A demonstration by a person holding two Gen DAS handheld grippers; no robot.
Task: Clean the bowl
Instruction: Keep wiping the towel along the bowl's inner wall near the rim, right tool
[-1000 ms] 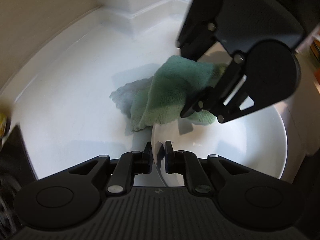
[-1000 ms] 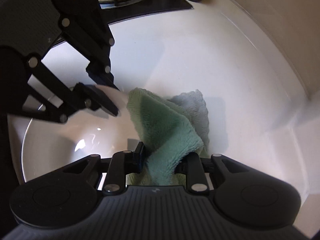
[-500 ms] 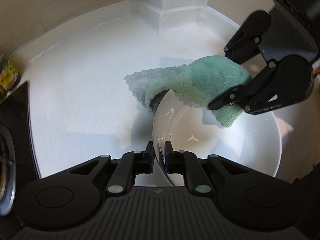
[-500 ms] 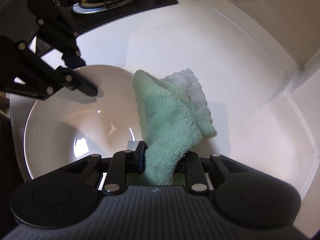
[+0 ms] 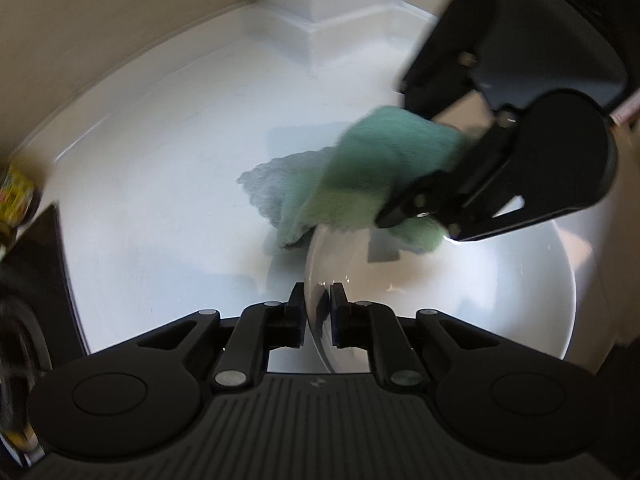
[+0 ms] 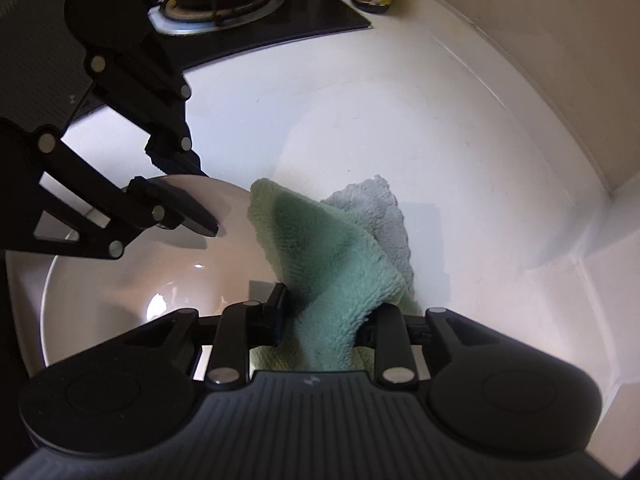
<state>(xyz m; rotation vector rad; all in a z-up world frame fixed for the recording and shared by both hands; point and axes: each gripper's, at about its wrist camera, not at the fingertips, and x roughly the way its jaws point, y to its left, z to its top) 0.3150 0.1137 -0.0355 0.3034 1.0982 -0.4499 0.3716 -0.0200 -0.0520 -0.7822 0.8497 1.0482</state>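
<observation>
Since half a second ago the right gripper (image 6: 322,316), clamped on the green cloth (image 6: 332,264), has swung back over the far rim of the white bowl (image 5: 500,276) on the counter (image 5: 168,184), while the left gripper (image 5: 318,320), its jaws having just eased slightly, pinches the near rim, so wiping looks midway with most of the inside left
</observation>
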